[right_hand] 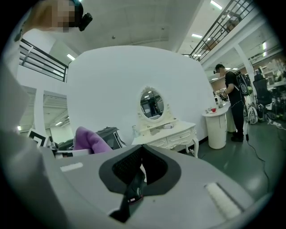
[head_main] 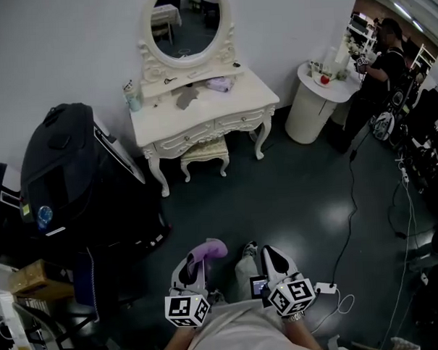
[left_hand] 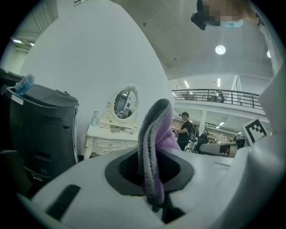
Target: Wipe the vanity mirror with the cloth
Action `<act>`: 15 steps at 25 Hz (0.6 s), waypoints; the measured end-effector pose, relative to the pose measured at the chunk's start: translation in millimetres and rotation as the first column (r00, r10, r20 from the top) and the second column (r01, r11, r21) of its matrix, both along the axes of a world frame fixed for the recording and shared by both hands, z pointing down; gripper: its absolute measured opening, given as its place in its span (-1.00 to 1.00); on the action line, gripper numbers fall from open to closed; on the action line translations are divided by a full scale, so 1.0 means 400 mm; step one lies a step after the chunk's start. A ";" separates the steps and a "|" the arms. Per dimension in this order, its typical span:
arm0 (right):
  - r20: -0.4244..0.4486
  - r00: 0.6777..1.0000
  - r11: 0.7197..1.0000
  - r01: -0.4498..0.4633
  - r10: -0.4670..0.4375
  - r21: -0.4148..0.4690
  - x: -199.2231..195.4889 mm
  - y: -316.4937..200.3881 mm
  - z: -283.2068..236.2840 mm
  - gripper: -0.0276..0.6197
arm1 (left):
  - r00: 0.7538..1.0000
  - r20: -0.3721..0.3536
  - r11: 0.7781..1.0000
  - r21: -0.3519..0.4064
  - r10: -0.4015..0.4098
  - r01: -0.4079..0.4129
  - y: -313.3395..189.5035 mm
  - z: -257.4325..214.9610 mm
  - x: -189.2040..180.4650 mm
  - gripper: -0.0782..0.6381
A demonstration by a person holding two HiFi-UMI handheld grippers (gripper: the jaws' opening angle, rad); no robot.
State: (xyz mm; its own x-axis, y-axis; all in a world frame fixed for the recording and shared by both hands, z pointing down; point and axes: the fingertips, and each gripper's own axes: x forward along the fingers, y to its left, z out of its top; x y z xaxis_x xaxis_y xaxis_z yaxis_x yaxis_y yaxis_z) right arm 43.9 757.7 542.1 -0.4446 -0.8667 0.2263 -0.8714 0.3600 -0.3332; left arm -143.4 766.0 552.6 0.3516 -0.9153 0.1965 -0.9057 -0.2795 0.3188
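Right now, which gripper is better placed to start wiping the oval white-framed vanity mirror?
Left. The left gripper is shut on the purple-grey cloth; the right gripper is shut on nothing. Both sit side by side, far from the oval white-framed mirror.

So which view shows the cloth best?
The left gripper view: the folded purple-and-grey cloth stands in the middle of the frame, pinched in the left claw. The head view shows it small, poking out ahead of that claw. The right gripper view catches only a purple lump near its left edge.

Fuzzy, ribbed purple cloth [left_hand: 154, 147]; smooth, glossy dark floor [head_main: 292, 196]
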 end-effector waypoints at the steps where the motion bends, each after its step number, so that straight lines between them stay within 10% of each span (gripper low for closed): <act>1: 0.010 1.000 1.000 -0.002 0.002 -0.002 0.007 -0.035 0.005 -0.89 | 1.000 0.002 1.000 0.000 -0.005 0.005 -0.031 0.003 0.003 -0.63; 15: 0.018 0.991 0.991 0.135 -0.135 0.010 0.156 -0.683 -0.013 -0.89 | 0.987 0.013 0.985 0.056 -0.162 0.161 -0.640 -0.059 0.131 -0.63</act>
